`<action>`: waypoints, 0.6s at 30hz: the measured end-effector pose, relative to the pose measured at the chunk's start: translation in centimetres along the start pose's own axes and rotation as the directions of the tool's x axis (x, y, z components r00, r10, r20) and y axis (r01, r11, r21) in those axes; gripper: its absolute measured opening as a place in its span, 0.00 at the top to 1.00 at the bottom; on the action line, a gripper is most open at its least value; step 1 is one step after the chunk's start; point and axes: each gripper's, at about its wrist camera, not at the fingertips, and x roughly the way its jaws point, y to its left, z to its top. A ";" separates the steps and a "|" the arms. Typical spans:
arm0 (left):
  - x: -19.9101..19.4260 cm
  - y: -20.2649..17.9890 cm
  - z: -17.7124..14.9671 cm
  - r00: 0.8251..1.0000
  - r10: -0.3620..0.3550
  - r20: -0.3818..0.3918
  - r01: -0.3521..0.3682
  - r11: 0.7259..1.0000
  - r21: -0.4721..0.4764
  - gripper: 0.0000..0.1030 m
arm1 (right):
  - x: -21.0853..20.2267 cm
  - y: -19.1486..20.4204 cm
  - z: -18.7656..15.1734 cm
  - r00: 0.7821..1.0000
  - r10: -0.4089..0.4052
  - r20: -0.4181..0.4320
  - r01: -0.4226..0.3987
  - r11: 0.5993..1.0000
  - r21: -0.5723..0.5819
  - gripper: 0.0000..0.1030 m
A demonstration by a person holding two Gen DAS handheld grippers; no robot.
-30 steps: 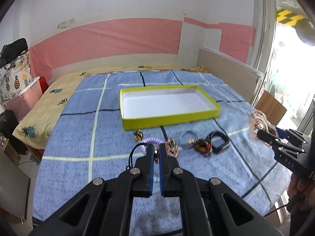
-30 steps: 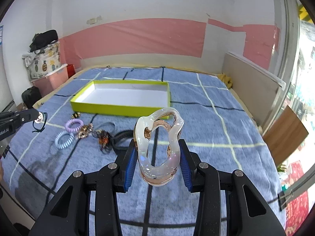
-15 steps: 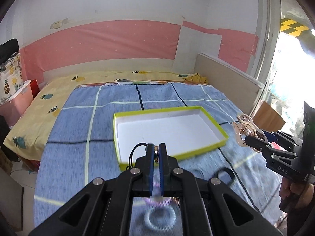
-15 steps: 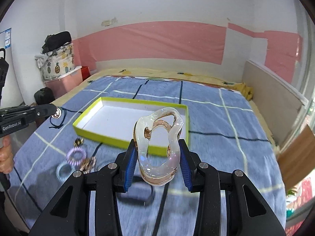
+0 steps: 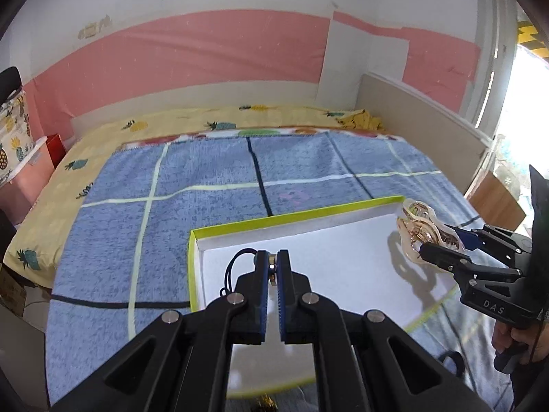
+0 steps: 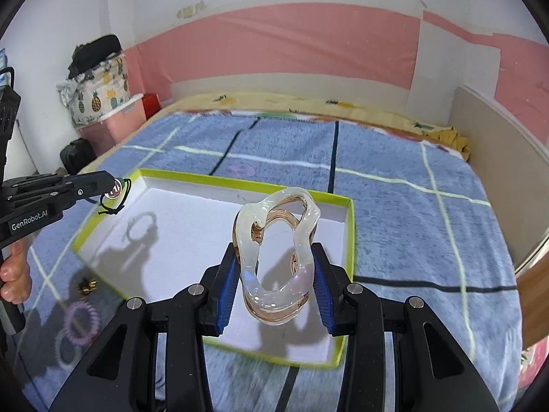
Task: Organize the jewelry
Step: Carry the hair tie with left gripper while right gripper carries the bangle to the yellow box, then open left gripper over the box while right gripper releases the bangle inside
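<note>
A yellow-green tray with a white floor (image 5: 343,211) (image 6: 212,180) lies on the blue checked blanket. My left gripper (image 5: 273,269) is shut on a small round charm on a black cord (image 5: 236,261) and holds it above the tray's left part; it also shows in the right wrist view (image 6: 115,189). My right gripper (image 6: 274,281) is shut on a clear and amber hair claw clip (image 6: 278,254), held above the tray's right part, also seen in the left wrist view (image 5: 422,230).
A purple coil hair tie (image 6: 80,319), a pale blue one (image 6: 67,346) and a small gold piece (image 6: 85,286) lie on the blanket in front of the tray. A headboard panel (image 5: 422,120) stands along the bed's right side. A pink storage box (image 6: 109,123) stands at the left.
Both grippers have moved forward from the pile of jewelry to above the tray, each still holding its piece. The tray now looks much closer.
</note>
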 end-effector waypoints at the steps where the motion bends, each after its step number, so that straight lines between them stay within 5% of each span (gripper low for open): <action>1: 0.7 0.2 0.0 1.000 0.005 -0.010 -0.005 1.000 -0.001 0.95 | 0.6 -0.1 0.0 1.000 -0.004 -0.010 0.004 1.000 0.001 0.60; 18: 6.1 0.6 -0.1 0.989 0.085 -0.122 -0.082 0.996 0.029 0.95 | 3.4 -0.7 0.2 0.997 -0.040 -0.064 0.038 0.999 -0.023 0.60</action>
